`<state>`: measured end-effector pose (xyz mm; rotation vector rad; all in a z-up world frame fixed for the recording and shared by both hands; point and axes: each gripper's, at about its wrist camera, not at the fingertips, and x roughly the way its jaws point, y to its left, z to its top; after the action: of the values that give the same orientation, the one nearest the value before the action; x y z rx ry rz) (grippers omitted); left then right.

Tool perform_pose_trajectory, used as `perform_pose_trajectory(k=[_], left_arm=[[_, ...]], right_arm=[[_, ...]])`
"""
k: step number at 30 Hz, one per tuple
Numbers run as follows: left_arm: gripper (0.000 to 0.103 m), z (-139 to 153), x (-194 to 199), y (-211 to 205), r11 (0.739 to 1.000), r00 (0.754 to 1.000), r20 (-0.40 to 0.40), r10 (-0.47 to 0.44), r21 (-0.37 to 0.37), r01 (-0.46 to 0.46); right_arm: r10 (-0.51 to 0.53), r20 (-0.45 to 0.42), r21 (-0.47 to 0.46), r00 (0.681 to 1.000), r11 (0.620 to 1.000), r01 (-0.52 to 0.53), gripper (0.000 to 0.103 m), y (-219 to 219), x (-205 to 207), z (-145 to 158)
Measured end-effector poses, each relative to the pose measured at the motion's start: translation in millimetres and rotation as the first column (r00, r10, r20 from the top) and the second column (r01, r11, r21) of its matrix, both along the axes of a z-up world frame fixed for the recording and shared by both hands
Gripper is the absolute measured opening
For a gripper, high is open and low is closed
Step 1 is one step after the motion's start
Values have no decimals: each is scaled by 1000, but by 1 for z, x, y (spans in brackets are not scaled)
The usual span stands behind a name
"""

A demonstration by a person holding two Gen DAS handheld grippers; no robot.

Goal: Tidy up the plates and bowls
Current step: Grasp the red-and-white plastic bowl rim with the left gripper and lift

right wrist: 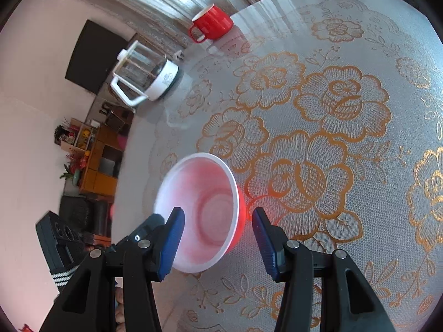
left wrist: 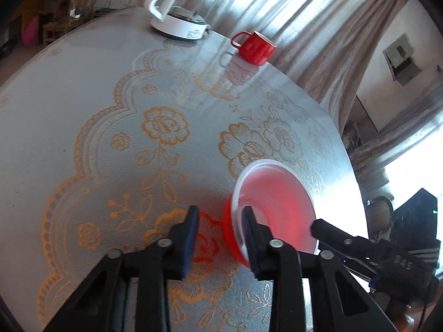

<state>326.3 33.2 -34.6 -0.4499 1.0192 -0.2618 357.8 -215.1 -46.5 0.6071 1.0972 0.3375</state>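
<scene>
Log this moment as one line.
left gripper open, straddling rim of red plastic bowl with white inside | right gripper open, straddling its other side | bowl tilted on floral-lace-covered table

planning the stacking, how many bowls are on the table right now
1. The red bowl with a white inside sits near the table edge, between the two grippers. Any behind the cameras would be hidden.

bowl (left wrist: 272, 207) blurred, kettle (left wrist: 180, 5) top cropped

Bowl (right wrist: 205, 210) on the table (right wrist: 346, 166), mug (right wrist: 211, 23) and kettle (right wrist: 144, 76) well beyond it near the far edge.
</scene>
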Motion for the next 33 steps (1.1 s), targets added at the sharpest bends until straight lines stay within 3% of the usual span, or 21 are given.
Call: perform_pose_trajectory(k=[2,5,22,31,33], left_arm=[[18,-1,0,-4,1000,1000,0,-16,7,16],[16,-1,-2,-6,1000,1000,-3,-24,15,24],[16,2,-63,7,1000,1000,-14,-26,9,26],[16,0,-93,15,1000,1000,-3,-13,23,13],[16,-1,-100,19,1000,1000,-8,-7,9,7]], right_arm=[[15,-6,-25,1000,1000,-15,23,2,1,-1],[44,8,-55,999,998,-44,15,6,-1,1],[110,-34,-63,993,992,-111,20,17,-30,0],[151,-36,-46,988,987,-152,27,34,-47,4],[161,-36,-41,986,986,-162,33,39,-53,4]])
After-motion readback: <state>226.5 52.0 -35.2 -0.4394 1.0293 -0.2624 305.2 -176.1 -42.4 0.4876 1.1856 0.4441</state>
